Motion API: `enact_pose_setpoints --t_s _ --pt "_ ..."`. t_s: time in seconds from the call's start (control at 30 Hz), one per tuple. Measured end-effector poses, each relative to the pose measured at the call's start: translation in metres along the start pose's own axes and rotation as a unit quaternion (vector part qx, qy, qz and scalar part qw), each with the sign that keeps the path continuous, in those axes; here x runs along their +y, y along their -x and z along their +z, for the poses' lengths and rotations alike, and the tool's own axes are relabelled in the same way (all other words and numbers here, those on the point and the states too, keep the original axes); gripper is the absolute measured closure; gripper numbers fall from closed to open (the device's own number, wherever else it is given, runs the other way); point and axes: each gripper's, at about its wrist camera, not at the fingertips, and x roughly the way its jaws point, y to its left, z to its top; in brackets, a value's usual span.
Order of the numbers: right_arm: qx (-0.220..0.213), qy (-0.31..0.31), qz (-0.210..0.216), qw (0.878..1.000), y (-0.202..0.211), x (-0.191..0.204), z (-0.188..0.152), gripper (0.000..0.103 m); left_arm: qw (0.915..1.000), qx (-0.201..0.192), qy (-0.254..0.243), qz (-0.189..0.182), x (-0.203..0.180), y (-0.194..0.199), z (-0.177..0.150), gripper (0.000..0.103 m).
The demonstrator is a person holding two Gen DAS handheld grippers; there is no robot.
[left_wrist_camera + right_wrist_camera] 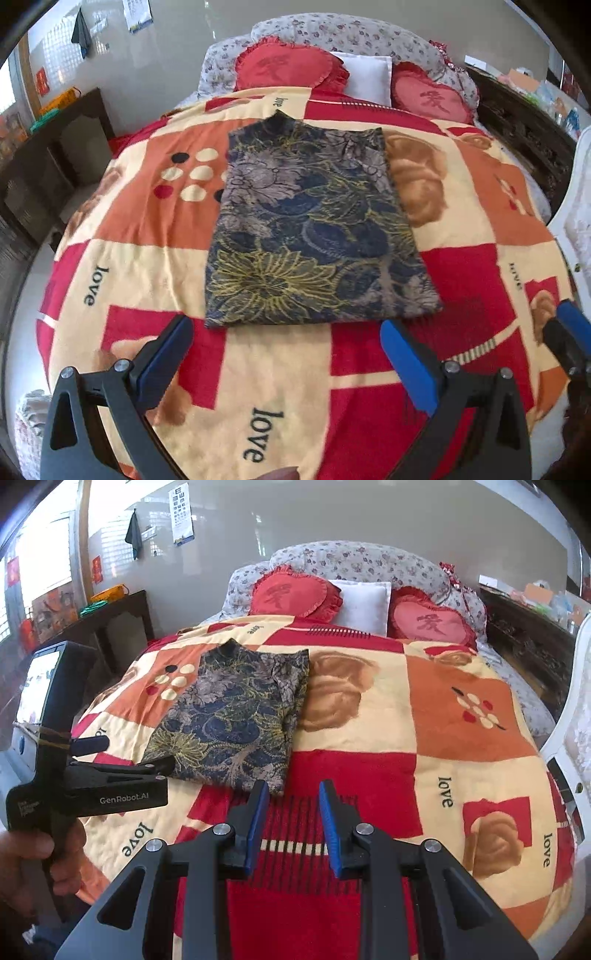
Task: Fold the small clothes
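Note:
A dark floral garment (314, 221), folded into a neat rectangle, lies flat on the patchwork blanket (122, 266). My left gripper (286, 326) hovers just short of the garment's near edge with its jaws spread wide and nothing between them. In the right wrist view the same garment (236, 716) sits left of centre. My right gripper (294, 788) is off its near right corner, partly open with only the blanket (406, 775) showing in the gap. The left gripper (133, 753) shows there at the left, held by a hand (29, 849).
Two red heart cushions (288, 64) (428, 94) and a white pillow (369, 75) lie at the head of the bed. A dark wooden cabinet (55, 166) stands to the left, a carved dark bench (524, 129) and a white chair (580, 206) to the right.

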Motion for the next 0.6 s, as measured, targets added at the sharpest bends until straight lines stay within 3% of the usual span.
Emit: enact_pose_setpoints --t_s 0.47,0.6 --pt "0.006 -0.004 0.009 1.000 -0.0029 0.0013 0.0017 0.061 0.9999 0.008 0.003 -0.010 -0.0006 0.0014 0.0003 0.000" --pt "0.006 -0.003 0.009 1.000 -0.0034 0.0018 0.0019 0.061 1.0000 -0.007 -0.001 -0.005 -0.0020 0.0045 -0.0017 0.000"
